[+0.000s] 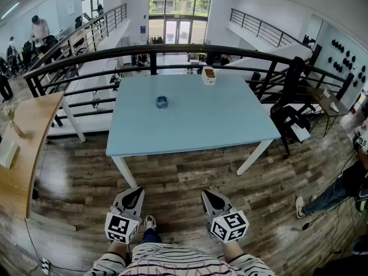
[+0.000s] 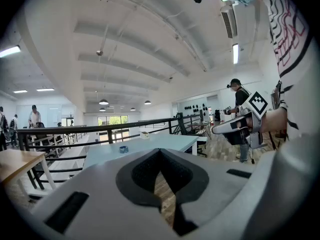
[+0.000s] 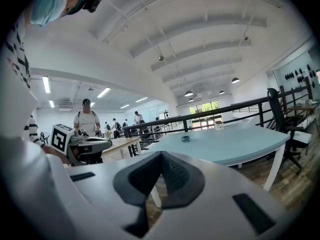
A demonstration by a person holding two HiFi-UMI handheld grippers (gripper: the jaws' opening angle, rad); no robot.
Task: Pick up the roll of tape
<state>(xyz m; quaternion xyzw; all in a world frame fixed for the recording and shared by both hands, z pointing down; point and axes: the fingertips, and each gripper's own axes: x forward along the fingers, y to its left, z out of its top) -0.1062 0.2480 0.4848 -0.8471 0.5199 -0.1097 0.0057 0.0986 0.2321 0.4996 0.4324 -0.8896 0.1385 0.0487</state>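
Nothing picked up yet: my left hand-held gripper (image 1: 134, 193) and right hand-held gripper (image 1: 209, 195) are clenched on nothing, while the roll of tape (image 1: 162, 102) sits untouched on the counter (image 1: 195, 132), far ahead.

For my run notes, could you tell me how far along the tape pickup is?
Nothing is done yet: the roll of tape sits untouched on the blue table. In hand, nothing: the left gripper and right gripper are shut and empty, short of the table. Approach, grasp and lift remain.
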